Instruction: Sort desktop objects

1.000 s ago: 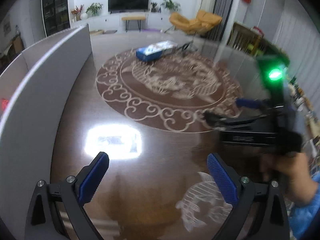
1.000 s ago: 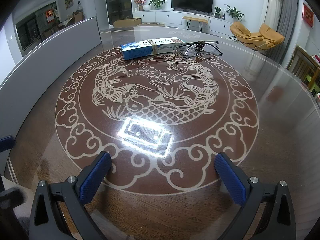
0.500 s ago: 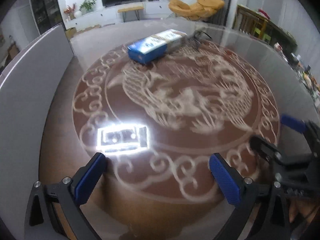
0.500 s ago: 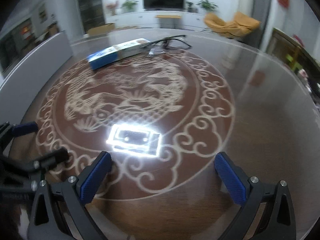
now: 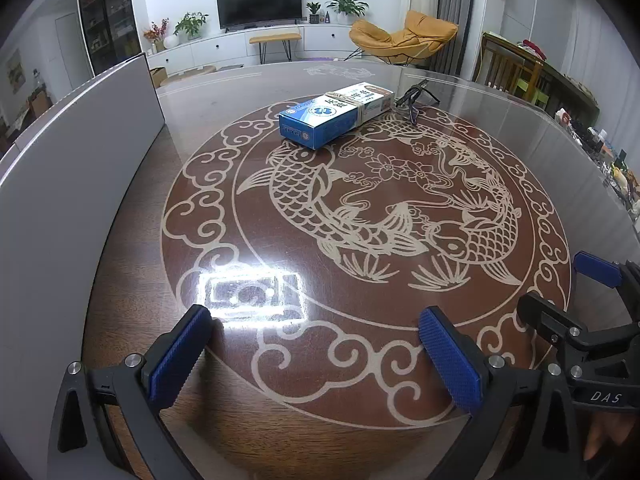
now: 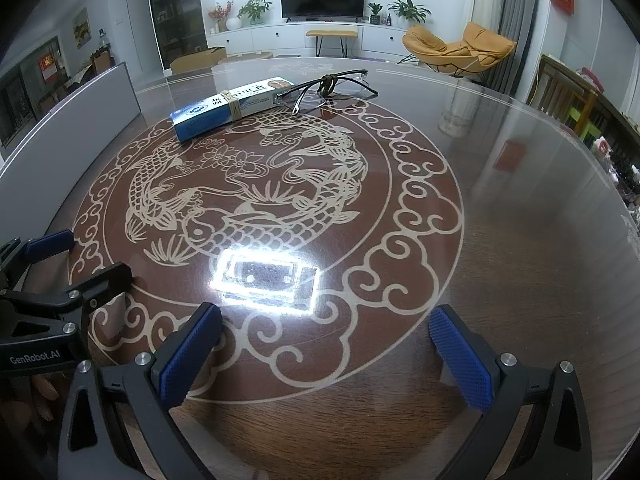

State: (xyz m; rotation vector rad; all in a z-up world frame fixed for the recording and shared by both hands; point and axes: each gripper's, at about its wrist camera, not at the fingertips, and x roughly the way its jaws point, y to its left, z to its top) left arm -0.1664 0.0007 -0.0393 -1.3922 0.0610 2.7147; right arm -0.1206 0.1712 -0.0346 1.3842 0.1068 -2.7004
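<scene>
A blue and white box (image 5: 335, 114) (image 6: 230, 107) with a rubber band around it lies at the far side of the round table. Black-framed glasses (image 5: 416, 98) (image 6: 331, 87) lie just right of the box, touching its end. My left gripper (image 5: 316, 354) hovers open over the near left of the table, nothing between its blue pads. My right gripper (image 6: 326, 354) is open too, near the front edge. Each gripper shows in the other's view: the right gripper (image 5: 576, 300) at the right edge, the left gripper (image 6: 64, 268) at the left edge. Both are far from the objects.
The brown glass-topped table (image 5: 540, 128) (image 6: 520, 220) bears a pale fish pattern and a bright lamp reflection (image 6: 266, 276). A grey curved partition (image 5: 72, 152) (image 6: 80, 112) runs along its left side. Chairs and clutter (image 5: 600, 140) stand beyond the right rim.
My left gripper has swung from the partition side toward the table's middle and steadied. The right gripper dropped lower in its view. Both stayed open. The box and glasses lie where they were.
</scene>
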